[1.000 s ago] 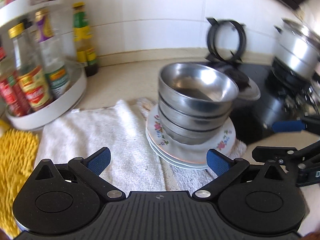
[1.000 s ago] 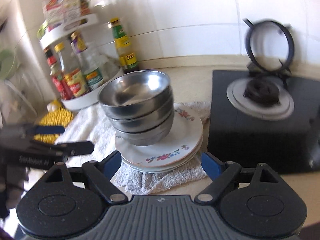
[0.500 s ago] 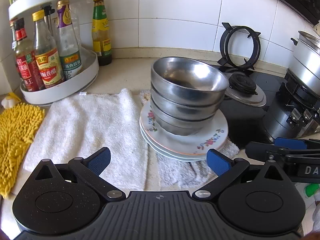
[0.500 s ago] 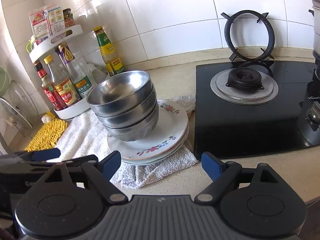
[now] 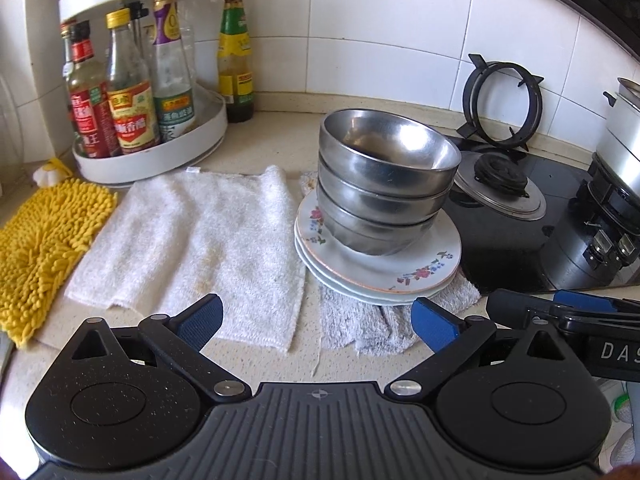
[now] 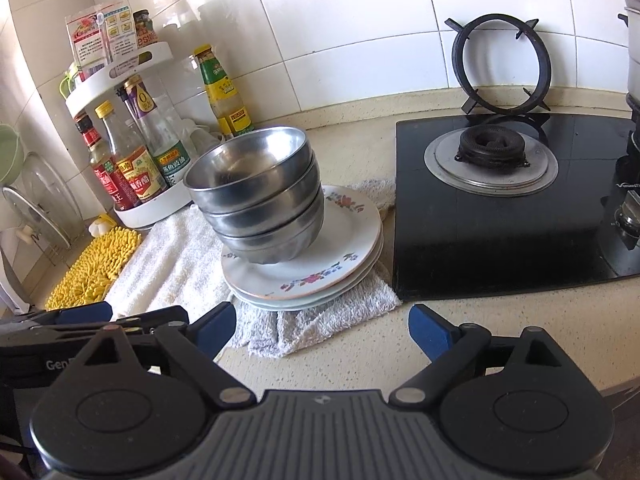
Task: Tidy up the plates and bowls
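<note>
Three nested steel bowls stand tilted on a stack of floral white plates, which rests on a grey cloth on the counter. My left gripper hovers in front of the white towel and the plates, wide open, nothing between its blue pads. My right gripper is near the counter's front edge, short of the plates; its jaws are opening and hold nothing. Each gripper shows at the edge of the other's view.
A white towel and a yellow mop pad lie left of the plates. A white two-tier rack of sauce bottles stands at the back left. A black gas hob with a burner lies to the right, with a steel pot on it.
The left gripper slid left and rolled level, so the stack now sits right of its centre. The right gripper shifted slightly and its jaws spread a little wider. The dishes have not moved.
</note>
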{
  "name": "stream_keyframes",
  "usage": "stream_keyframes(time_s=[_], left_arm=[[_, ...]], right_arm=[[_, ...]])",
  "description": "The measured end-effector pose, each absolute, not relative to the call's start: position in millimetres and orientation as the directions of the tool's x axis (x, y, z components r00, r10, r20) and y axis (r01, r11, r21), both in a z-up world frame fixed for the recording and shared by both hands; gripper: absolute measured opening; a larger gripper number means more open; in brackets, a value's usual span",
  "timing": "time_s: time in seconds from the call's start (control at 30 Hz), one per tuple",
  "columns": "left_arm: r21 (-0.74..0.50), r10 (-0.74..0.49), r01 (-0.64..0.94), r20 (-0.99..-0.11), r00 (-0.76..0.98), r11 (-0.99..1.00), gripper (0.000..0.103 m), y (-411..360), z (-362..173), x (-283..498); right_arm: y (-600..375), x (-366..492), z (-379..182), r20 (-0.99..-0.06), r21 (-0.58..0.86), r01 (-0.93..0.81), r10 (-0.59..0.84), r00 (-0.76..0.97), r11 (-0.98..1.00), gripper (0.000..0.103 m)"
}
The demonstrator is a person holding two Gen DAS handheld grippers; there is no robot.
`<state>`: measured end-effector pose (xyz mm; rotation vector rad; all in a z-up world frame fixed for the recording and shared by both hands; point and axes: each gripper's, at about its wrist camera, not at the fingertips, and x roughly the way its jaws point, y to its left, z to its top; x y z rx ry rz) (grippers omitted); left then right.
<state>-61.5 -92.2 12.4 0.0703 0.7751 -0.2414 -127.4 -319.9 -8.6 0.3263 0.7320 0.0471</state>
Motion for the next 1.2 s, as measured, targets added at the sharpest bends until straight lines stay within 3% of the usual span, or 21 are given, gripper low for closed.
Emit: stream_keyframes(time_s=[1.2], left_arm=[[0.032, -0.156, 0.259, -0.726, 0.67, 0.965, 0.096, -107.1, 12.0, -85.8]], right_arm=[[-334.3, -149.3, -11.8, -0.676, 0.3, 0.096, 0.141, 0.723, 0.949, 0.095]])
